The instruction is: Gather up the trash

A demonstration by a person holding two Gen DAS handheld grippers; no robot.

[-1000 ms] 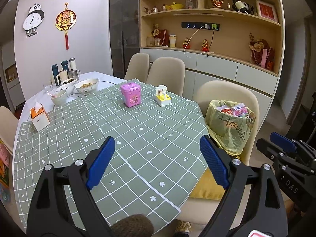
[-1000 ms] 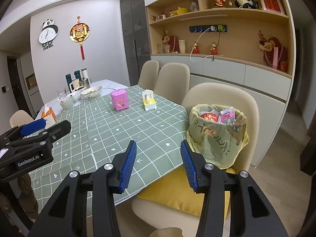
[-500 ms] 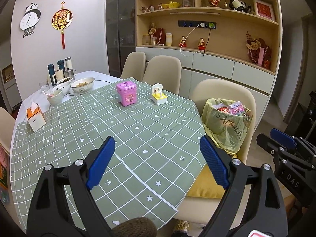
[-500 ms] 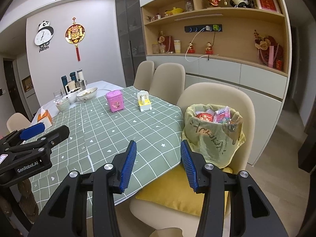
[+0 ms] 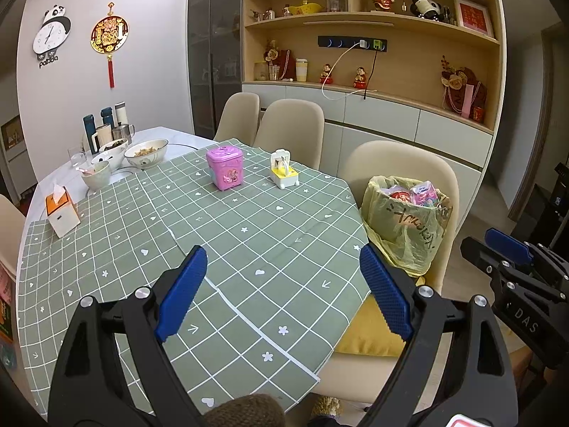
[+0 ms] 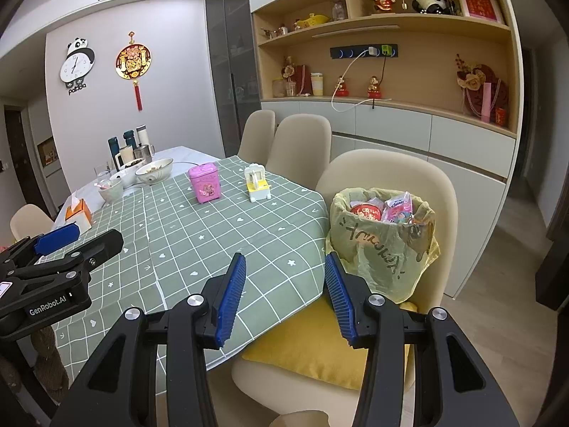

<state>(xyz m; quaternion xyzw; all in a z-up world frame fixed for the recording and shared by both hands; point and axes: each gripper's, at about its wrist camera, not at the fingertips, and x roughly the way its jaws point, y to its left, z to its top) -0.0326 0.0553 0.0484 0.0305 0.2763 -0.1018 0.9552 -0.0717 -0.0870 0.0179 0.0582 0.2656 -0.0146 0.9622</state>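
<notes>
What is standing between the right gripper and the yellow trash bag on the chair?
Nothing visible is in the way. The right gripper is open and empty, and the trash bag sits just beyond it and slightly to the right, on the yellow cushion of the beige chair. The table edge lies to the left of that path.

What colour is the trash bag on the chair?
Translucent yellow-green with dark writing; trash bag shows best in the right wrist view.

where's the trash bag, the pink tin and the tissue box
trash bag (image 6: 382, 249): right wrist view, on the bag's front with the writing
pink tin (image 5: 226, 172): left wrist view, on its front face
tissue box (image 5: 62, 213): left wrist view, on its white lower side
</notes>
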